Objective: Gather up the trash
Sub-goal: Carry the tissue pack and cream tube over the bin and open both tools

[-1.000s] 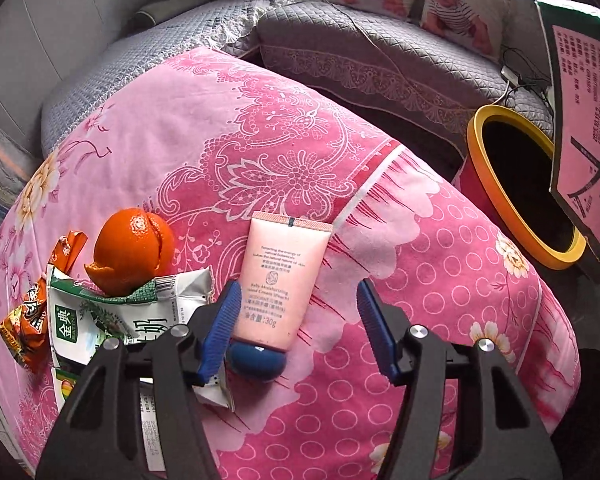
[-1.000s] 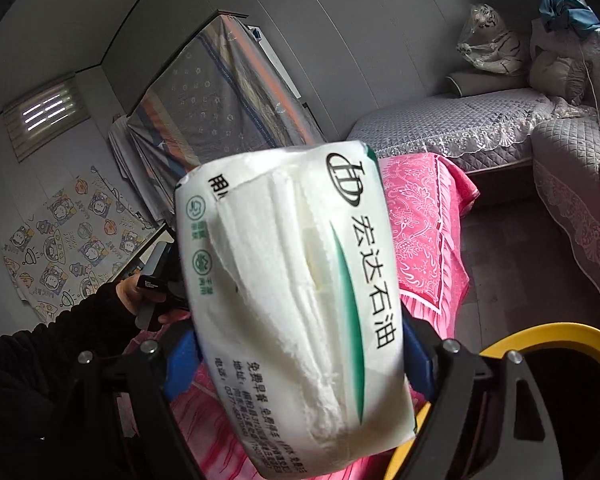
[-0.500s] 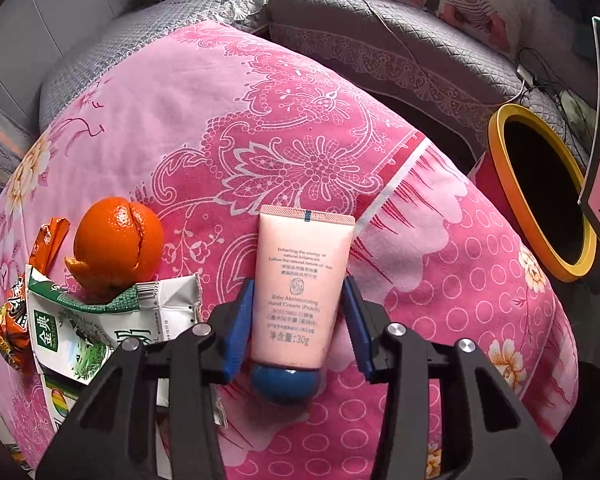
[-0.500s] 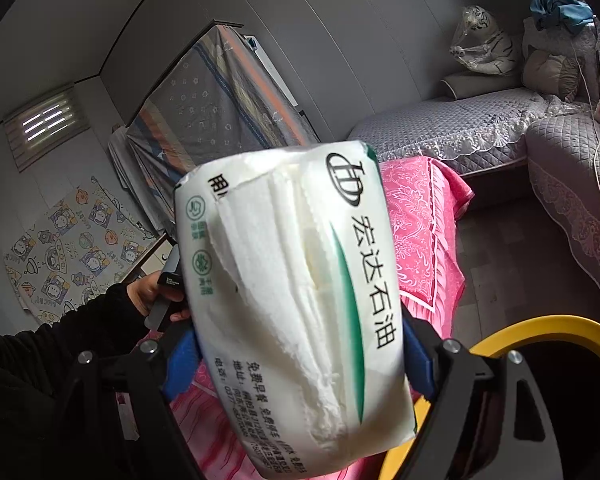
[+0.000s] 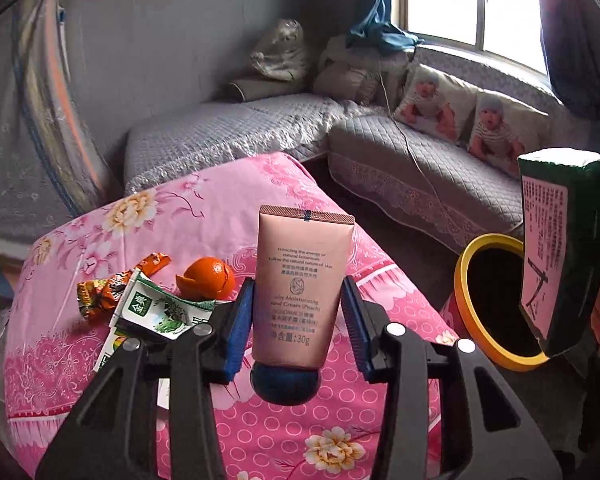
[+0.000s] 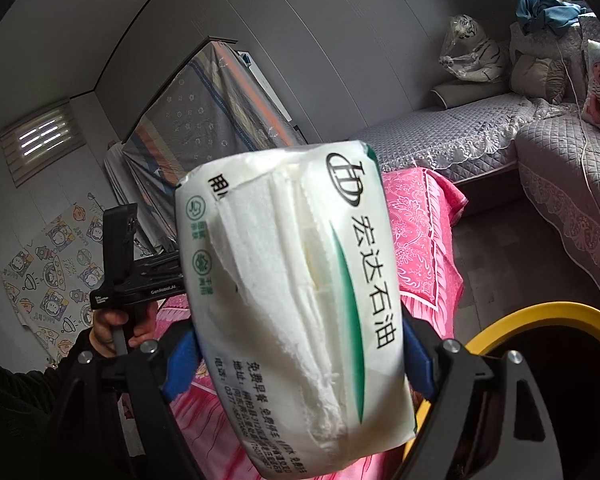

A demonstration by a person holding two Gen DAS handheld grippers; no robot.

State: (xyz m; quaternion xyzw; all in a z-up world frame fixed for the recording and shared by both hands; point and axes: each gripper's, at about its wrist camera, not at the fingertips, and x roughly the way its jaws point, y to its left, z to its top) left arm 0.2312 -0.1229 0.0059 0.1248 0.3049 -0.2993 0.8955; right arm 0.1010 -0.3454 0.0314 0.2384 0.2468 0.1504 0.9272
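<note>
Two items held clear of the pink bedspread (image 5: pixel 228 208) for binning: left gripper (image 5: pixel 298 318) clamped on hand-cream tube (image 5: pixel 302 280), right gripper (image 6: pixel 300 364) clamped on tissue pack (image 6: pixel 296 300), yellow-rimmed bin (image 5: pixel 466 264) near right

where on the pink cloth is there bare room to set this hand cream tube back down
Bare pink tablecloth runs from behind the hand cream tube rightward toward the yellow-rimmed bin, and in front below the left gripper. Left is crowded: orange, green carton, orange wrapper.

Home living room, quilted sofa (image 5: pixel 420 168), baby-print cushions (image 5: pixel 432 106)
</note>
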